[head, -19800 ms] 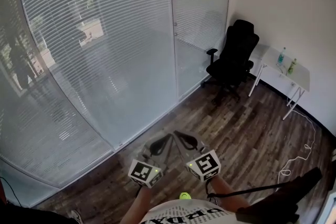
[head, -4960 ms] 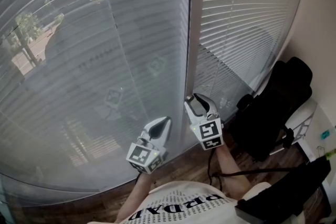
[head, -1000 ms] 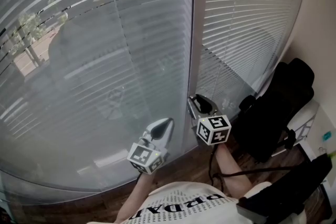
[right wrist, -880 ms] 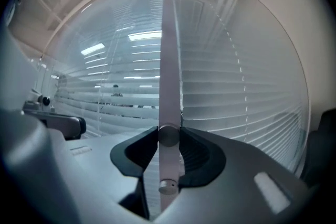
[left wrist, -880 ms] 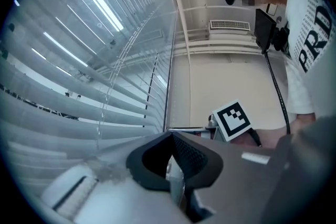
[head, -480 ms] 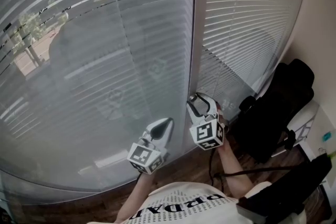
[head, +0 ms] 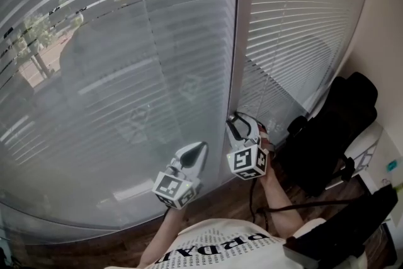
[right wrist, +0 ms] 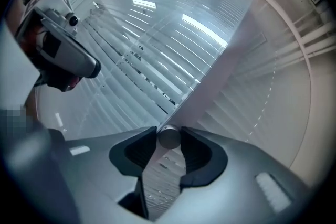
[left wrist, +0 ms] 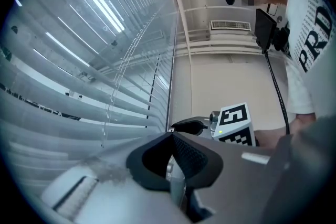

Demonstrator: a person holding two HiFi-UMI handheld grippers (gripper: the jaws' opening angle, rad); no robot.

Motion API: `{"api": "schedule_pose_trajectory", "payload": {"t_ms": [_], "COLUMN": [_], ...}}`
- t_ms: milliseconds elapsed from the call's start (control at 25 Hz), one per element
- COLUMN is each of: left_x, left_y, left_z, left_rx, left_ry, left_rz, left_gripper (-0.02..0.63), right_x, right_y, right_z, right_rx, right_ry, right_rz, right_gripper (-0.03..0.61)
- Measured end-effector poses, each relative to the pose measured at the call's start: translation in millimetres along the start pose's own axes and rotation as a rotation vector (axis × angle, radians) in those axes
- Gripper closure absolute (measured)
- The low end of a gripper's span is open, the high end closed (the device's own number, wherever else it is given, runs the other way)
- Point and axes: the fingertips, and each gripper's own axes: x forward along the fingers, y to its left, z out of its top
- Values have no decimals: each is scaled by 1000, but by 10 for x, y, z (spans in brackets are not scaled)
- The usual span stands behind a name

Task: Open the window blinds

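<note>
White slatted blinds (head: 126,41) hang behind the glass on both sides of a pale upright frame post (head: 236,41). A small round metal knob (right wrist: 169,137) sticks out of that post. My right gripper (head: 242,123) (right wrist: 169,139) points at the post with the knob between its jaws. The jaws are closing round it, and the pads sit right beside its sides. My left gripper (head: 195,149) (left wrist: 172,136) hovers lower left, close to the glass. It is shut and holds nothing. The left gripper view also catches the right gripper (left wrist: 191,126).
A black office chair (head: 334,129) stands just right of my right arm, with a white table (head: 378,138) behind it. A black cable (head: 296,205) trails across the wood floor (head: 220,198). A plain wall (head: 384,22) closes the right side.
The right gripper has rolled about its own axis at the knob; its marker cube now faces a different way. Its place at the post is the same. The left gripper has not moved.
</note>
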Motion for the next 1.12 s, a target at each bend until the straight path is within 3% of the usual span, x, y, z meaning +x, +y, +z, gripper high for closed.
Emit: {"api": "schedule_pose_trajectory", "payload": {"t_ms": [520,840,1120], "left_x": [-3,-21,-45], "left_y": [6,12,-2], "left_z": [-11,11,7], "left_rx": [-8,-10,-8], "left_ry": [4,5,5], "left_rz": [-3,6,-1], "left_gripper": [621,621,621], "right_x": [0,8,-27], "right_y": [-55,-72,-60], "right_z": [-110,-147,-81], "right_rx": [392,480,397], "right_ry": [-34,-47,-62], "right_rz": [52,60,45], "right_gripper": [440,442,434]}}
